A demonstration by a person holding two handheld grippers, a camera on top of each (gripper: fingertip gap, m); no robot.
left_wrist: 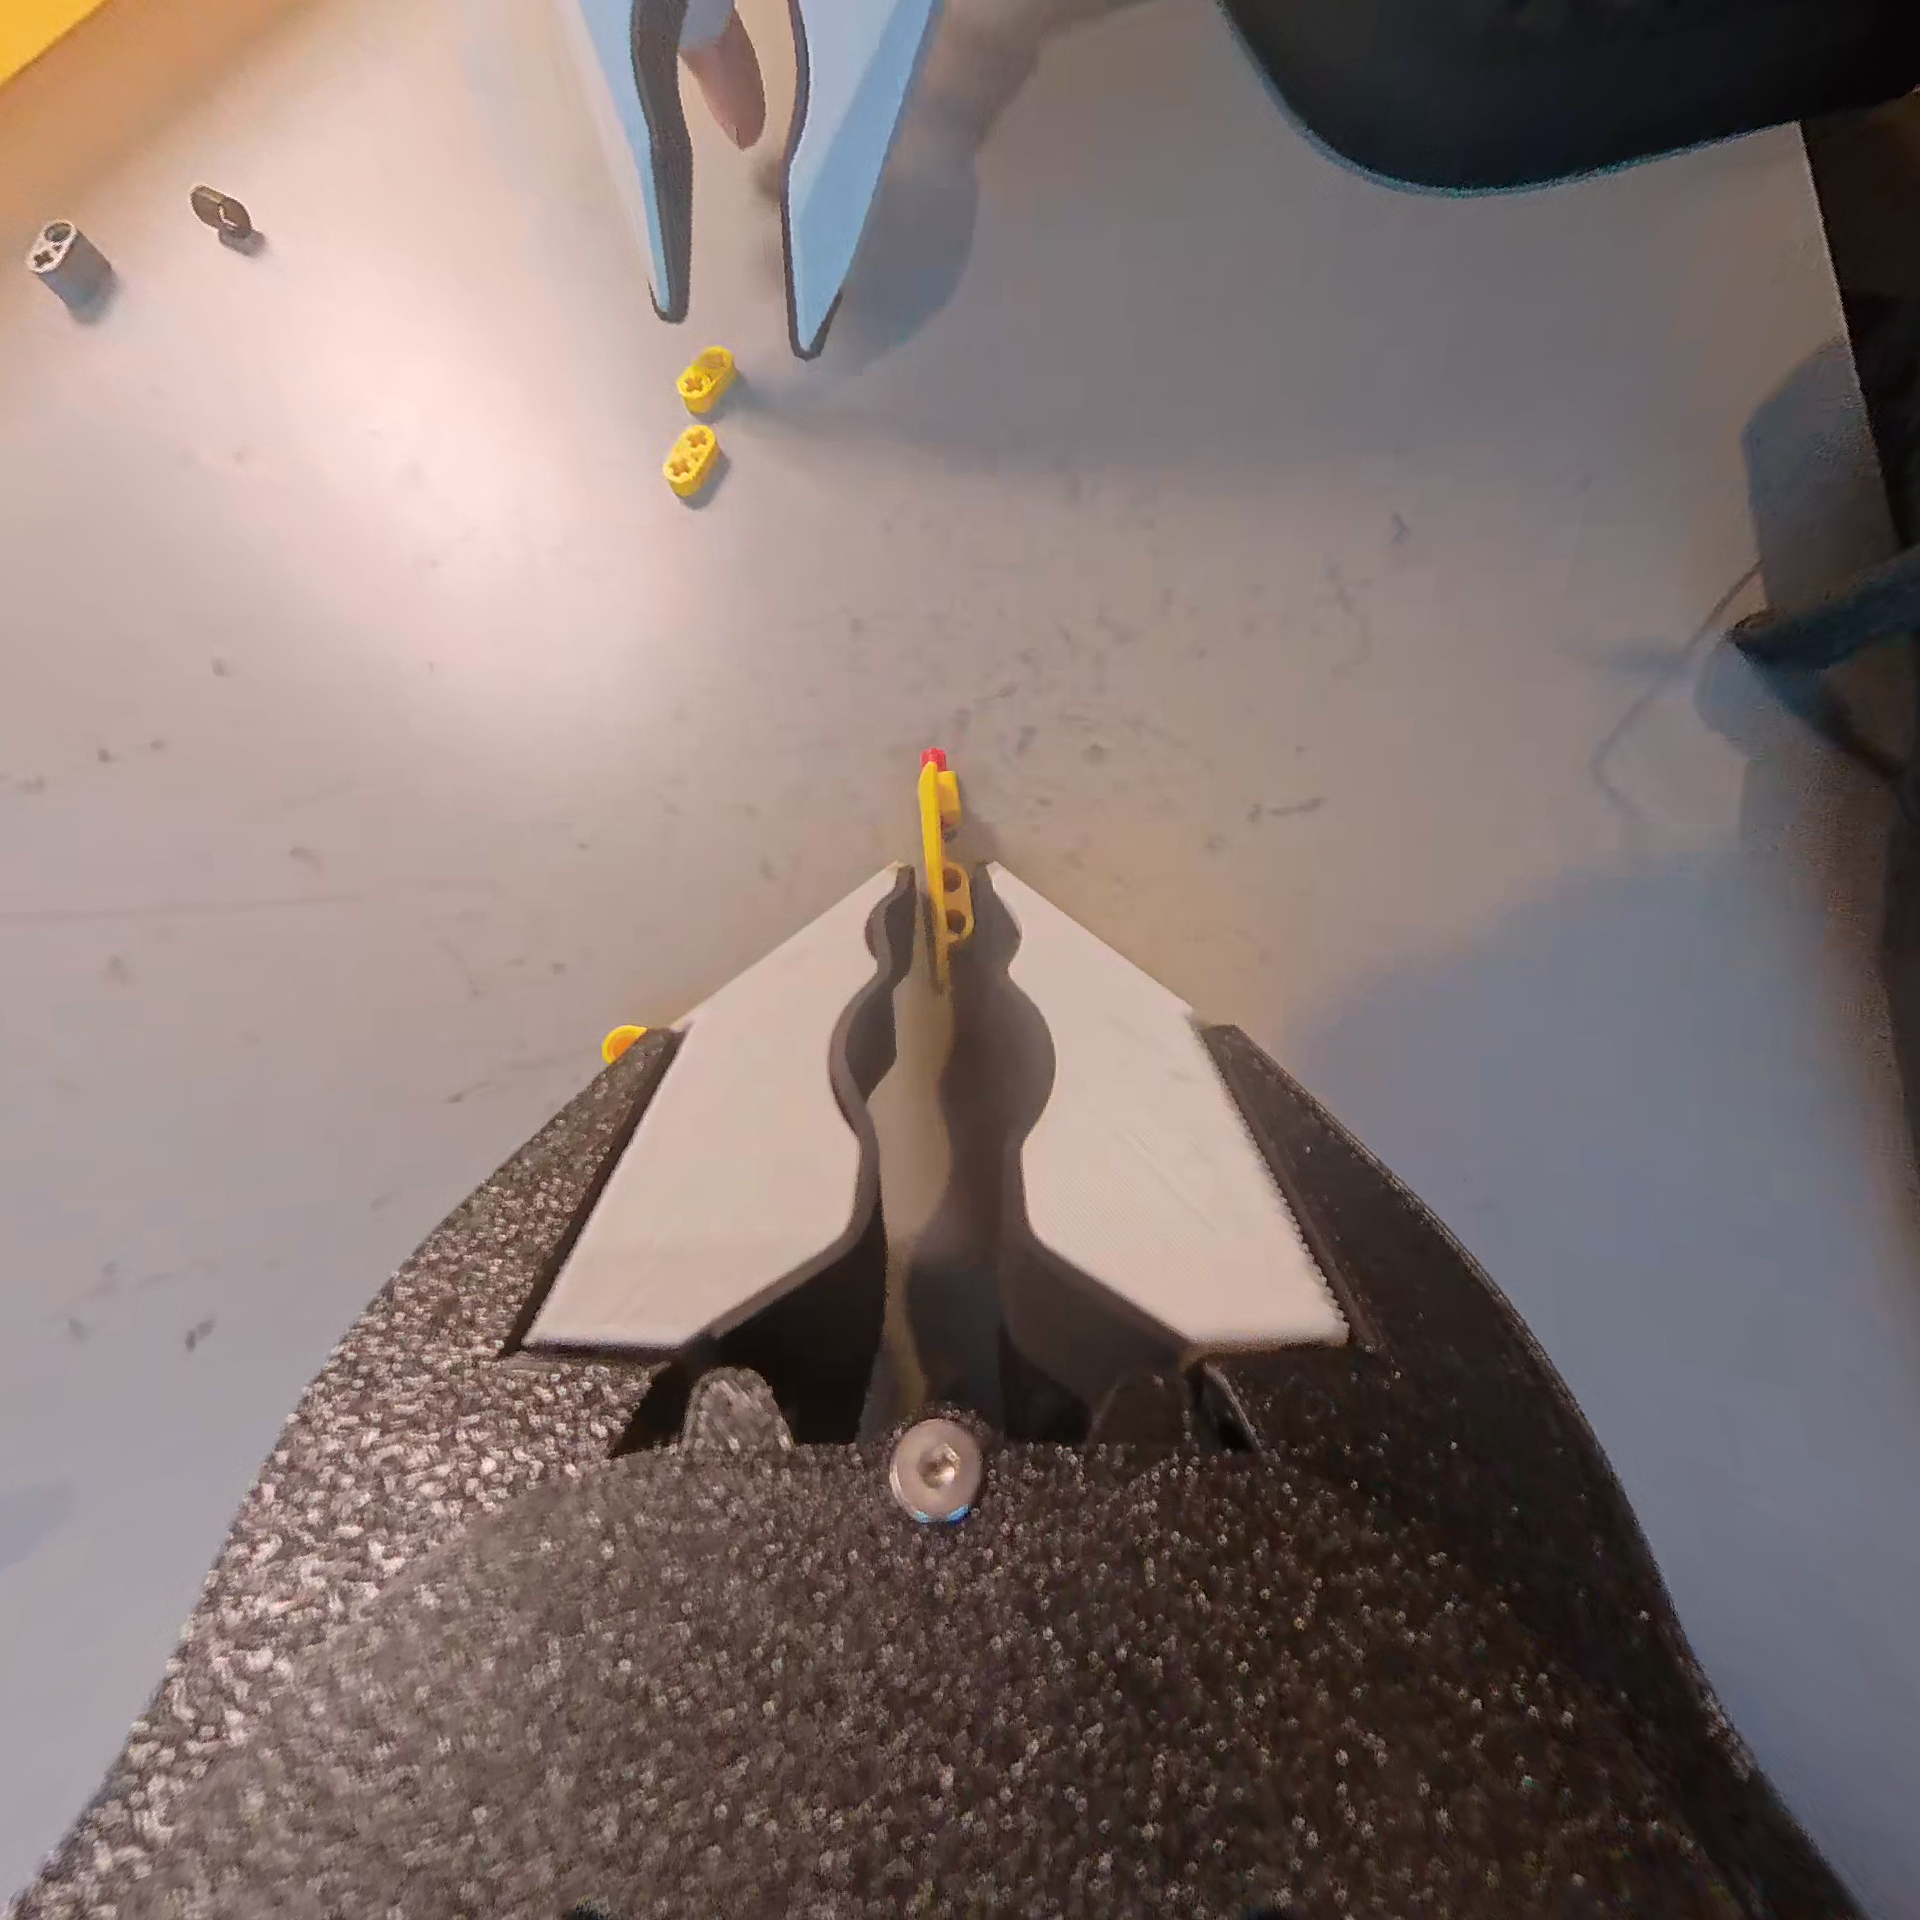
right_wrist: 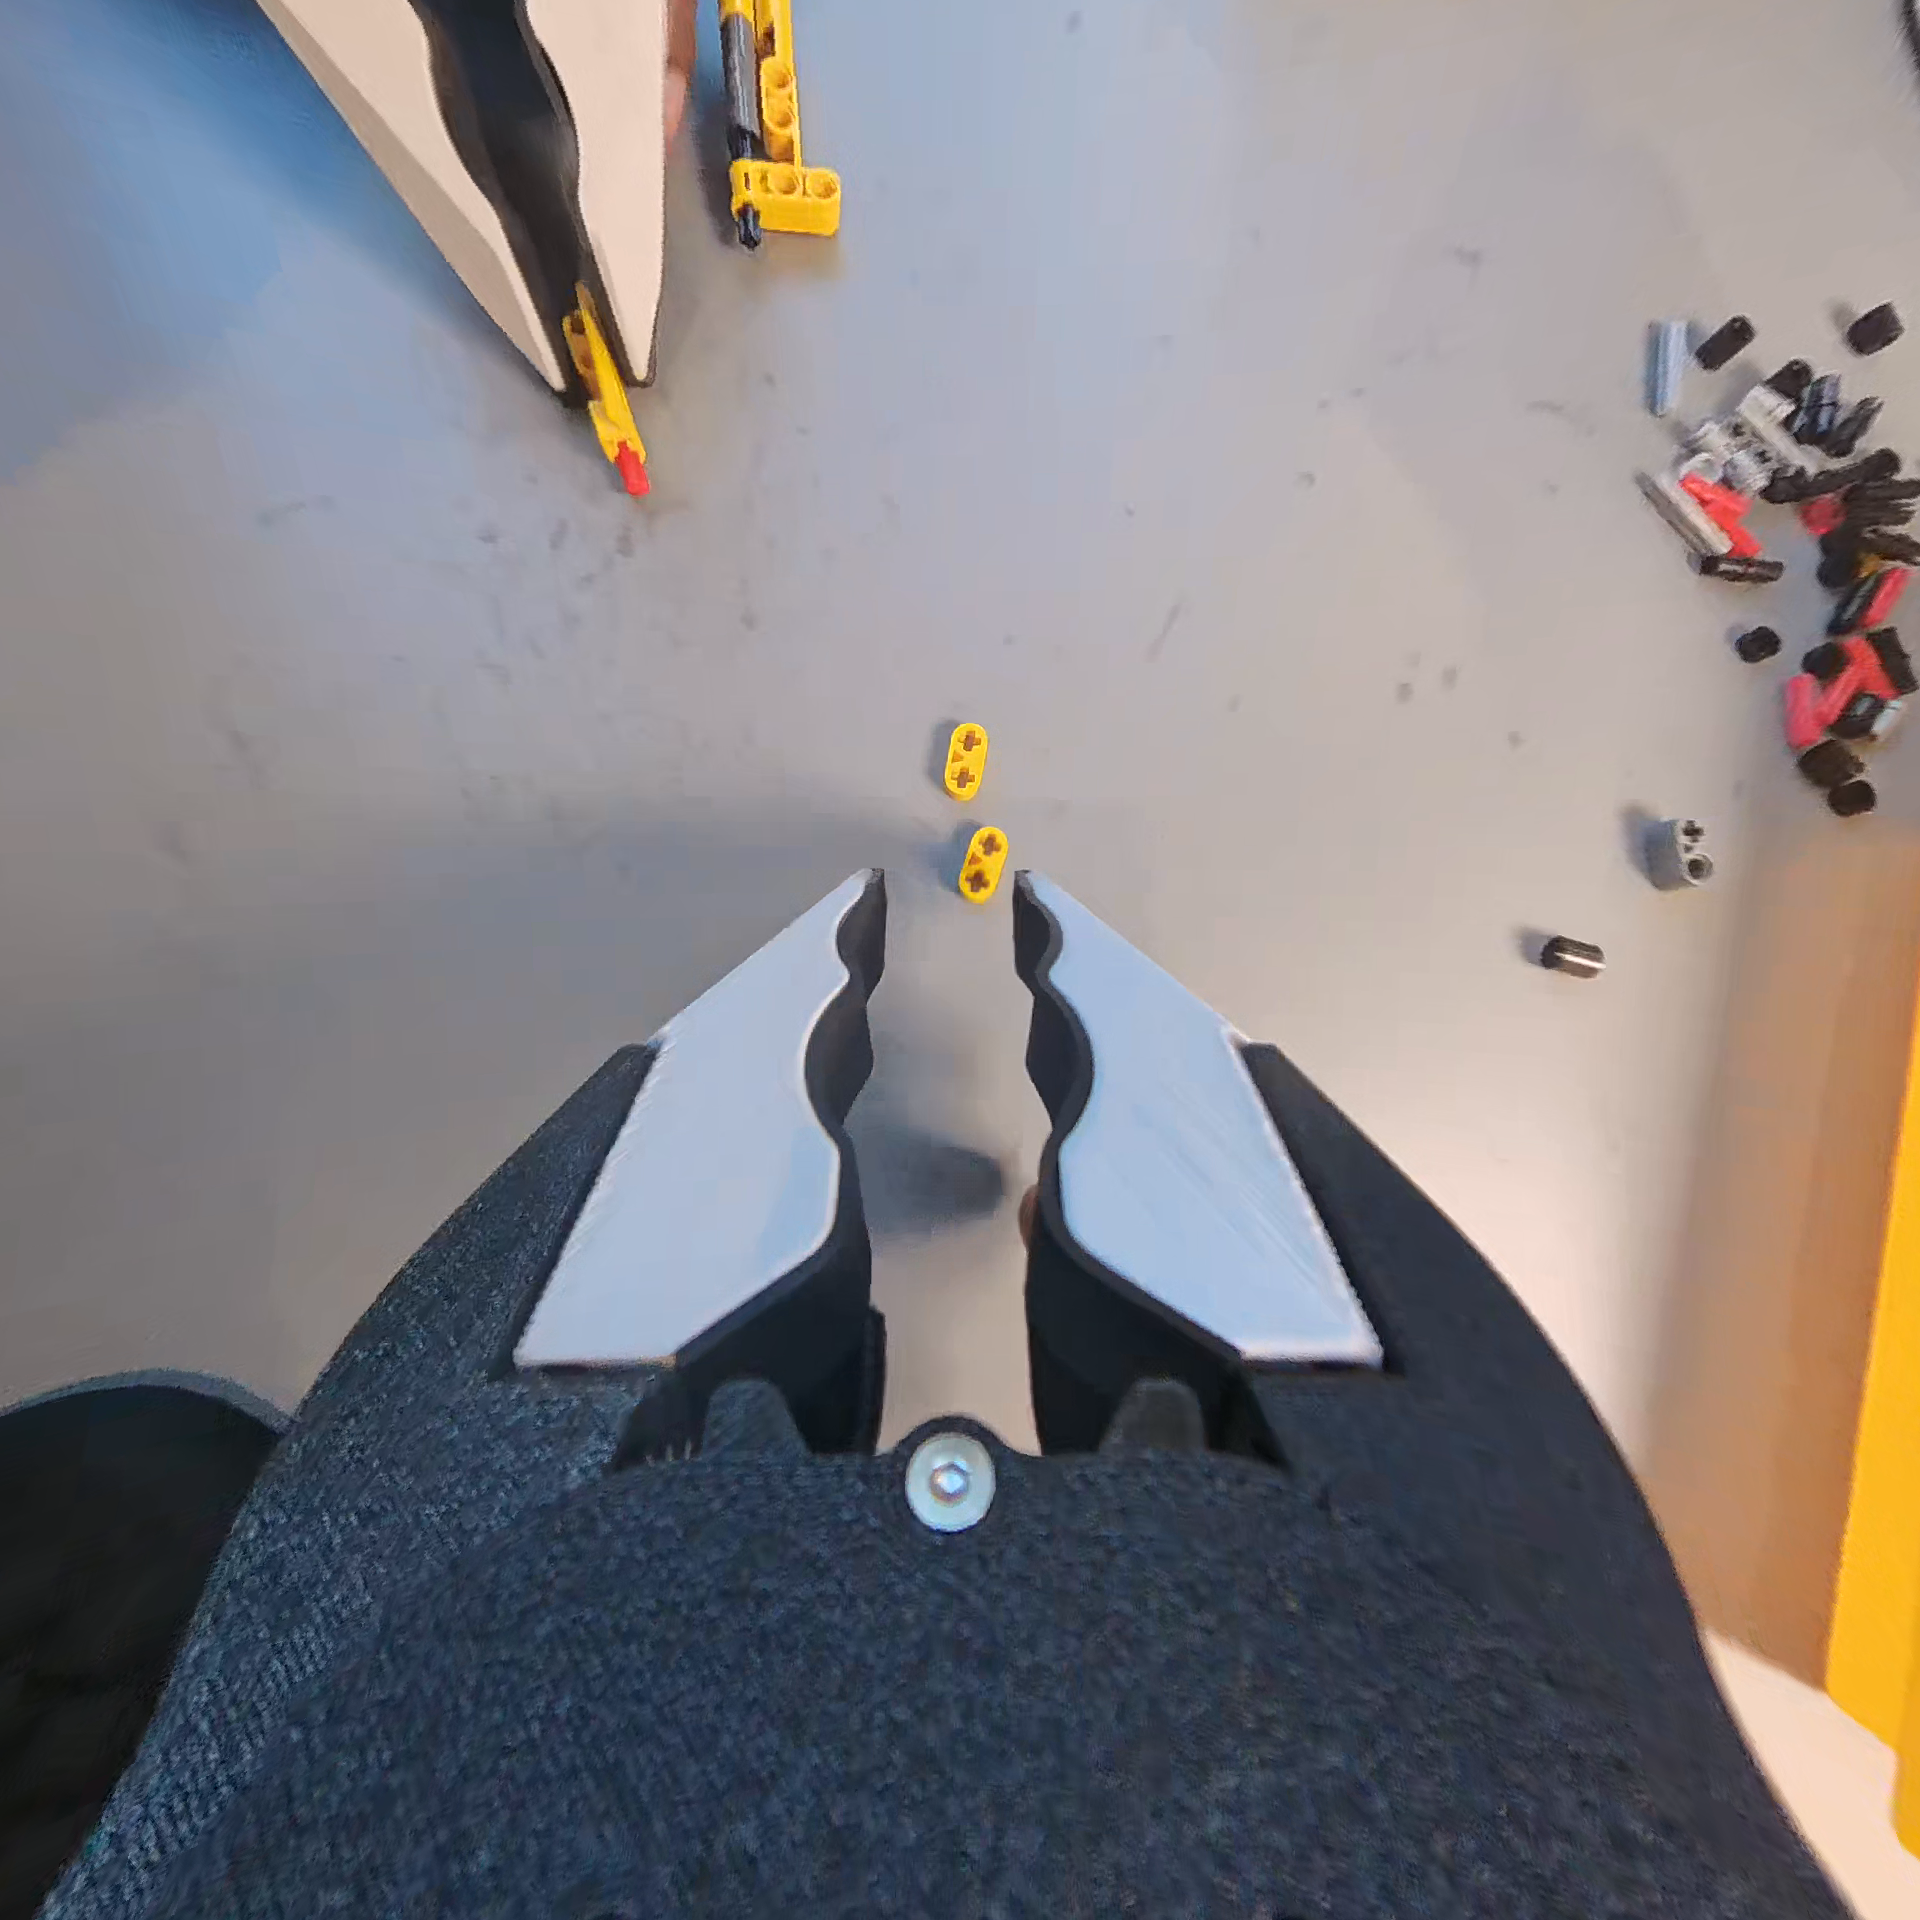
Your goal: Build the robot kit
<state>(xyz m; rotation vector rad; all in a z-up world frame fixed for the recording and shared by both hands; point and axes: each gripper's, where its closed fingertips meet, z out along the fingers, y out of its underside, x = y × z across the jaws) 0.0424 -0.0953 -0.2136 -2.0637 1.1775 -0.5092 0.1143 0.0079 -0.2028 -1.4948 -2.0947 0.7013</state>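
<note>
Pale grey wavy-edged tongs (right_wrist: 949, 883) with black inner pads, black textured housings, one silver screw (right_wrist: 949, 1483) each.

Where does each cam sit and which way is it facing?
Left wrist view: on the left gripper, looking along its fingers down at the grey table; it pinches a yellow beam.
Right wrist view: on the right gripper, facing the opposite way, fingers apart by two small yellow links.
Shared: beam, links, each other's gripper.

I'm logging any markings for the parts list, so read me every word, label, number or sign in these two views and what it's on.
None: no readable writing in either view.
Yellow beam in the left gripper: no marking.
Two yellow links: only cross holes.
Parts pile: too small to tell.
</note>
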